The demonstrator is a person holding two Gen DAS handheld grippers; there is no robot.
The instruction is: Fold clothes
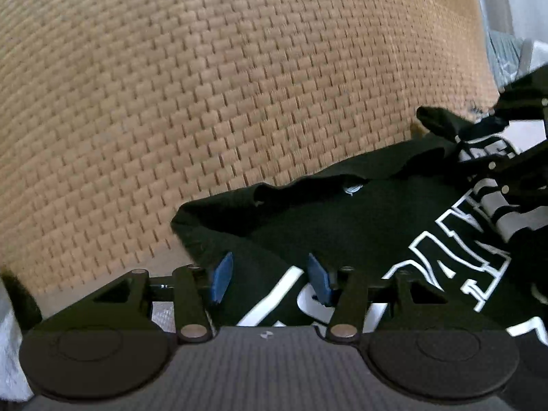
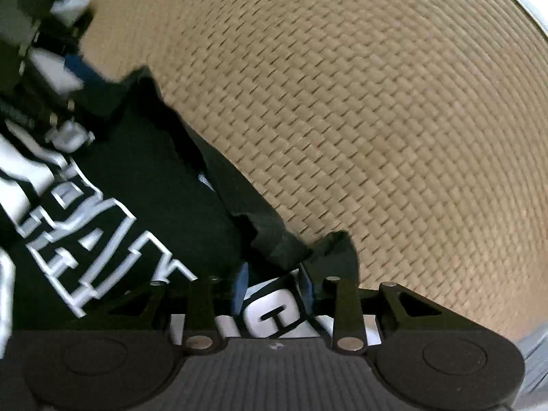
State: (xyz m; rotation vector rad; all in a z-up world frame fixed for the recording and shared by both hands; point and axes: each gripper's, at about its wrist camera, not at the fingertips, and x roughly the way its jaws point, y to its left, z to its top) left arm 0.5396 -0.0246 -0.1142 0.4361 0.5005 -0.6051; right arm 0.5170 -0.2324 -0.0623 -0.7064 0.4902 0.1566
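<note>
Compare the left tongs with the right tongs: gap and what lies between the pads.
The left tongs stand wider apart than the right tongs. Between the left pads lies mostly black cloth of the shirt with a white stripe; between the right pads a white printed patch fills the narrower gap. Both have blue pads and hang over the woven mat.

A black cotton shirt [image 1: 308,219] printed with white outlined block lettering [image 2: 85,239] is lying against a tan basket-weave mat [image 1: 205,102]; blue finger pads [image 1: 222,275] are showing beside the shirt.
</note>
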